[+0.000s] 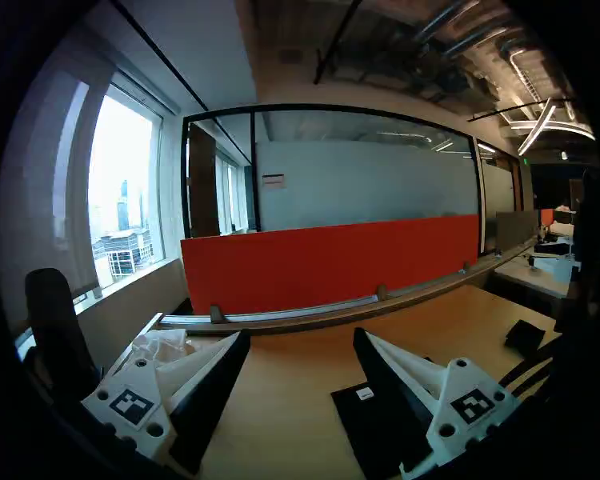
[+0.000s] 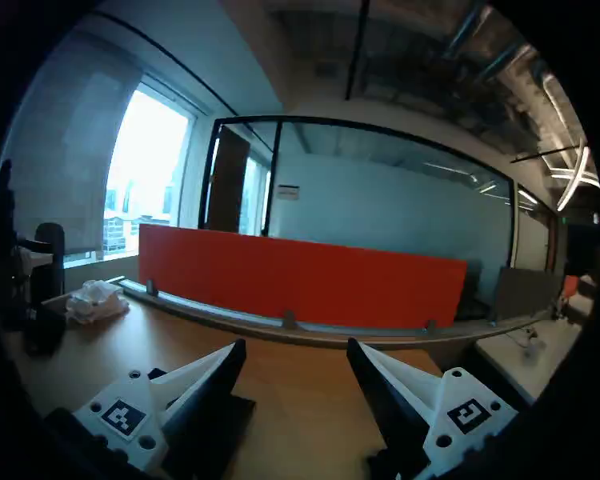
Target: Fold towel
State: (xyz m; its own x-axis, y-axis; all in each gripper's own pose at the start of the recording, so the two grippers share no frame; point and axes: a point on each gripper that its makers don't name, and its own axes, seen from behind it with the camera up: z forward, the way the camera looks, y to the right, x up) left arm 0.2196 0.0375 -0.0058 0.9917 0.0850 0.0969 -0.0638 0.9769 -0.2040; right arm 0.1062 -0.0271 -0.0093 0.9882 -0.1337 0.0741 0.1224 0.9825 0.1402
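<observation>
While the left gripper (image 1: 300, 334) and right gripper (image 2: 296, 344) both stand apart and empty over the light wooden desk (image 1: 292, 420), the crumpled white cloth towel (image 1: 160, 348) lies leftward, judged nearer the left gripper.

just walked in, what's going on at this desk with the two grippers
A person holds the left gripper and right gripper over a wooden desk, both with jaws open and empty, facing an orange divider. The towel, a crumpled white heap, lies on the desk toward the window side, untouched. Folding has not begun.
</observation>
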